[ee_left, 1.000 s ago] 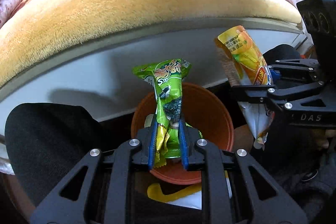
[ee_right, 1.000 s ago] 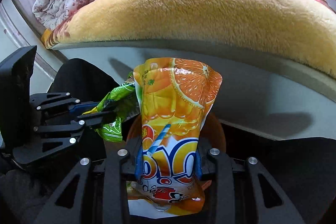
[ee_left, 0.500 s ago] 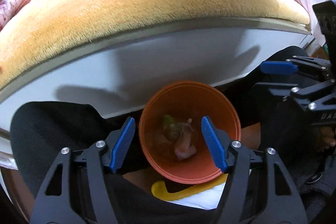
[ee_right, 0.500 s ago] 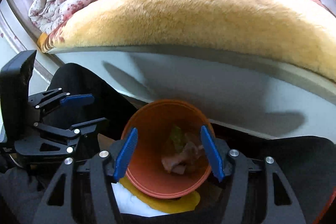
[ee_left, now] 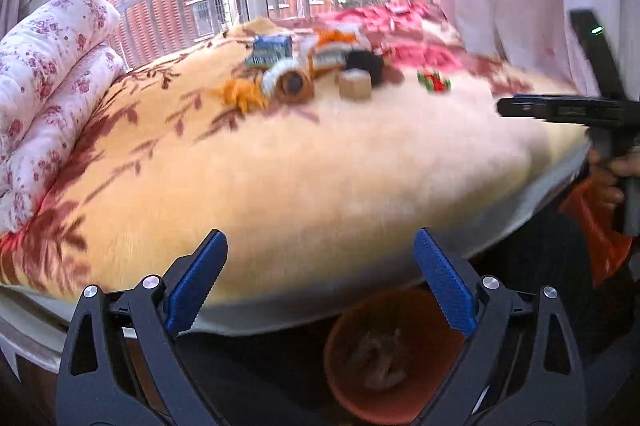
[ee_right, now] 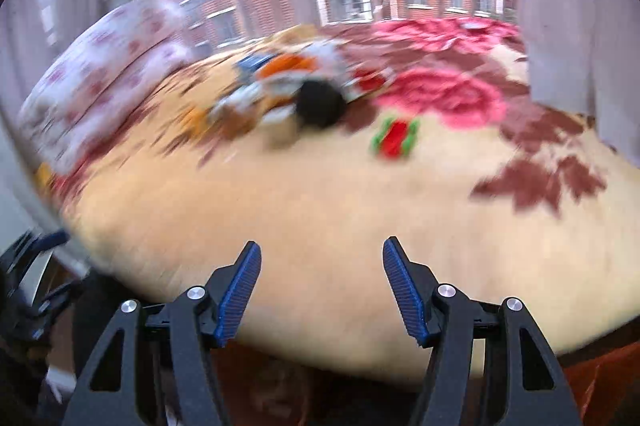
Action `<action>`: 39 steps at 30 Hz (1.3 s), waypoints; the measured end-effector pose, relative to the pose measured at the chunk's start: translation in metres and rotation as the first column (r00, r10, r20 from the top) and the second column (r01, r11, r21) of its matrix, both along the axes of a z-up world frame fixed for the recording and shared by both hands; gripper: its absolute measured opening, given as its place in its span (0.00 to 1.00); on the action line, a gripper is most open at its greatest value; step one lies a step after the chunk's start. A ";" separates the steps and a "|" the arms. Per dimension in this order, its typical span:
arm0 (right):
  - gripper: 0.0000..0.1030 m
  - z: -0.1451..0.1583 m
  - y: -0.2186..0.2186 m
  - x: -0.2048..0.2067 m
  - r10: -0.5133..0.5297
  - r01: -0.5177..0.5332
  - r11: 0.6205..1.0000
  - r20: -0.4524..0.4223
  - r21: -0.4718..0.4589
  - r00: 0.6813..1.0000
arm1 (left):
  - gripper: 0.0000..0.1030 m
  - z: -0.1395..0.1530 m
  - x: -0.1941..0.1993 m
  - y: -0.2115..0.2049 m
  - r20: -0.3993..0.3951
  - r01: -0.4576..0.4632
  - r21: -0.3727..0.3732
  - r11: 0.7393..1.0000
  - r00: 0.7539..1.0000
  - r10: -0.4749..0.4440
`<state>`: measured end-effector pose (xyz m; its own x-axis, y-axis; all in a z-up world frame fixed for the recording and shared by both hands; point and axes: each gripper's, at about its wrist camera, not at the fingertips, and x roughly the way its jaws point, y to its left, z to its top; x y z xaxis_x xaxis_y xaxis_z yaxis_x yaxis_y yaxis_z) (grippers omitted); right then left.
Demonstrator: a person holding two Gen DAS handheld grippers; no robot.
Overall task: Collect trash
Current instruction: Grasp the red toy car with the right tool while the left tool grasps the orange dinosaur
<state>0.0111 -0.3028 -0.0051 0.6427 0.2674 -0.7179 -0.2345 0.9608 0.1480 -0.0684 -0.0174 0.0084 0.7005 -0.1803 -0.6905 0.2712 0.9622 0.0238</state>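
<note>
The left claw (ee_left: 320,276) stands wide open with nothing between its pads; its jaws have just been opening further. The right claw (ee_right: 320,284) is open too, narrower, and also empty. Just below and behind the left claw sits the orange bin (ee_left: 394,358), wrappers already lying in its bottom, tucked under the edge of the bed (ee_left: 320,186).

Ahead of both claws, well apart across the blanket, lies the trash pile (ee_left: 304,70): a blue box, a roll, orange scraps, a small brown box and something dark, crowded against one another. A red-and-green wrapper (ee_right: 394,138) lies alone, nearer the right claw and slightly to its right.

The risks, as I judge them:
- The pile is tightly packed, so a claw closing there could catch two items or knock one away.
- The plush blanket may get pinched along with a flat wrapper.
- Both views are blurred, so aiming now is unreliable.
- The claws converge on one pile and could collide.
</note>
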 end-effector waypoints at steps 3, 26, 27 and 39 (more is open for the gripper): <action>0.63 0.000 -0.008 0.054 -0.078 0.078 0.997 -0.012 -0.016 0.997 | 0.89 0.011 0.024 0.002 0.006 -0.022 -0.046 0.999 1.000 0.022; 0.38 -0.060 0.004 0.153 -0.249 0.235 0.965 -0.117 -0.120 0.961 | 0.89 -0.015 0.111 0.018 -0.021 -0.176 -0.027 0.984 0.984 0.176; 0.38 -0.060 0.003 0.151 -0.250 0.238 0.965 -0.109 -0.110 0.962 | 0.89 -0.013 0.118 0.019 -0.020 -0.186 -0.031 0.982 0.982 0.185; 0.38 -0.062 -0.005 0.148 -0.239 0.237 0.971 -0.107 -0.030 0.965 | 0.89 -0.014 0.236 0.039 -0.080 -0.356 -0.085 0.931 0.933 0.350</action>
